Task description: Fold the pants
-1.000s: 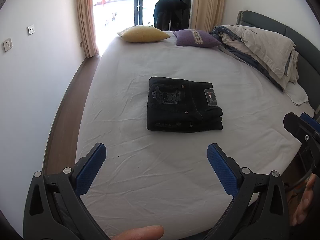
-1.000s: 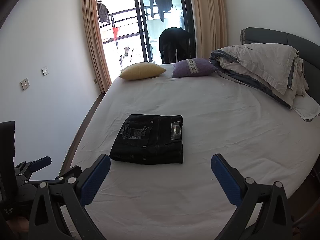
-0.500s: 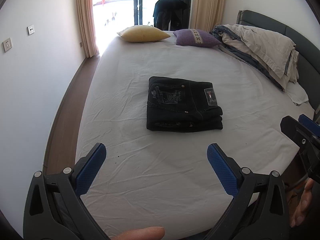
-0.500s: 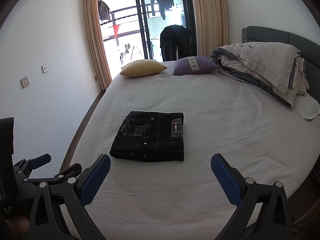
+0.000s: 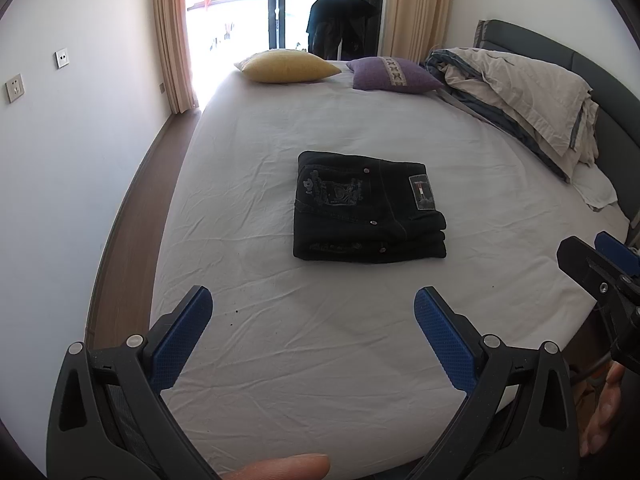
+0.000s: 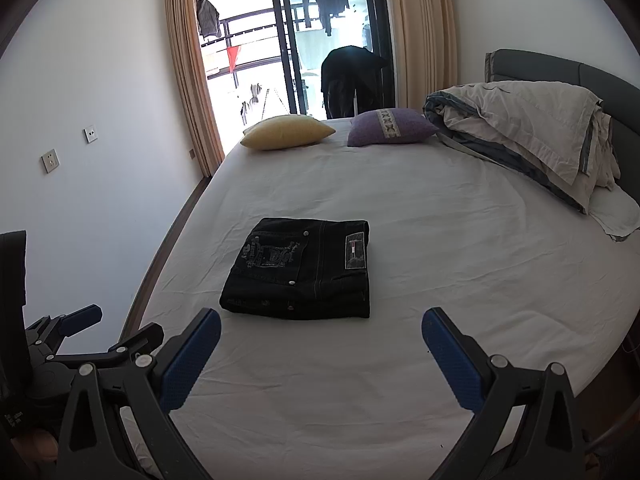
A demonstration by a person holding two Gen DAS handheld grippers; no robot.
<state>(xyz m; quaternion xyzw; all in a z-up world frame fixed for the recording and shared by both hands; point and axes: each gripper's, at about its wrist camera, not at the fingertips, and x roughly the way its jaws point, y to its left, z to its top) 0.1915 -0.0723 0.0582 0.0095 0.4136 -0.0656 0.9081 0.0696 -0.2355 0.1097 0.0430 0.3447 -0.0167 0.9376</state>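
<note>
The black denim pants [image 5: 368, 212] lie as before, a compact folded rectangle on the white bedsheet [image 5: 320, 340]; only the cameras have drifted slightly. The left gripper [image 5: 312, 320] and right gripper [image 6: 320, 340] hang back, spread wide and empty, so folding looks finished.

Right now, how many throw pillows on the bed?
2. The yellow pillow lies at the bed's far edge by the window; the purple pillow sits just to its right, beside the bundled duvet, which may hide more.
</note>
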